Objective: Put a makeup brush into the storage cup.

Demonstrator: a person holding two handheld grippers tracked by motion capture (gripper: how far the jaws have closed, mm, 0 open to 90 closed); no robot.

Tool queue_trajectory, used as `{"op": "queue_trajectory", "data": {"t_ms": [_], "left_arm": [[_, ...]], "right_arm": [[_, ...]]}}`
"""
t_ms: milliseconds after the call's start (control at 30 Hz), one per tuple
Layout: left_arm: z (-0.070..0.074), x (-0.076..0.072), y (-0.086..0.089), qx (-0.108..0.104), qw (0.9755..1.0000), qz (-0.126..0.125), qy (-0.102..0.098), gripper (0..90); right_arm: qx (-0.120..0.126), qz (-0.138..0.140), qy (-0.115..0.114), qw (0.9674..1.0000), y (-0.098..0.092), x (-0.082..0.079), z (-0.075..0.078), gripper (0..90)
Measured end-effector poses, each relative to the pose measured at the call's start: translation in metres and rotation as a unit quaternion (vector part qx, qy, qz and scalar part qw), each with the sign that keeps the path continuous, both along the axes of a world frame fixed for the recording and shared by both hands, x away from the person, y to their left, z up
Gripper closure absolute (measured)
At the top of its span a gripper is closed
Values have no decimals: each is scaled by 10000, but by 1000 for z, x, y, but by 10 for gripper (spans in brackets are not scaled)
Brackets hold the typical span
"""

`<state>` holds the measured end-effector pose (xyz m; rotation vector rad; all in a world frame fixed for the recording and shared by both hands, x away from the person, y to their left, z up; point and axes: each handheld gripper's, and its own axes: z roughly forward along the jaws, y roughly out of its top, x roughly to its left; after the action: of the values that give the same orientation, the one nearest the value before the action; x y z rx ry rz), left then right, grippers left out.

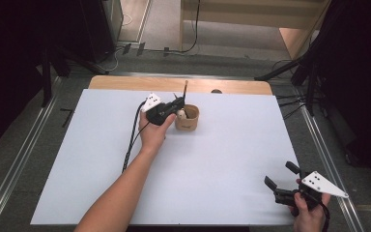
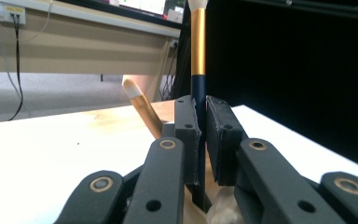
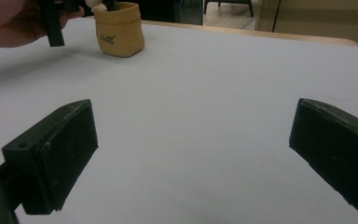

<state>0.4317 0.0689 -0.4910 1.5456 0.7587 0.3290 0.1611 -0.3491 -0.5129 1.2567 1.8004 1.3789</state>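
Observation:
A small tan cup (image 1: 188, 119) stands on the white table top (image 1: 212, 154) near the back middle. My left gripper (image 1: 178, 107) reaches over its rim and is shut on a brush (image 2: 198, 56), which stands upright with a dark handle, a gold band and pale bristles on top. The brush's tip (image 1: 185, 88) sticks up above the cup. A second, tan brush (image 2: 142, 110) leans to the left behind the jaws. Something whitish (image 1: 181, 114) sits in the cup's mouth. My right gripper (image 1: 280, 175) rests open at the front right corner with nothing between its jaws; in its own view (image 3: 191, 154) the cup (image 3: 120, 30) is far off.
The left gripper's black cable (image 1: 131, 145) trails along the table toward the front edge. A wooden strip (image 1: 232, 87) borders the table at the back. Dark stands and floor cables surround the table on both sides.

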Motion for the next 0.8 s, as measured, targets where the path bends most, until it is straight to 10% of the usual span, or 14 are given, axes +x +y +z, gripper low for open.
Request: {"op": "queue_trajectory", "data": {"t_ms": [800], "left_arm": [[11,-3,14,157,9998,65,119,763]], "right_arm": [[-16,16,-1,10000,1,0,0,16]]}}
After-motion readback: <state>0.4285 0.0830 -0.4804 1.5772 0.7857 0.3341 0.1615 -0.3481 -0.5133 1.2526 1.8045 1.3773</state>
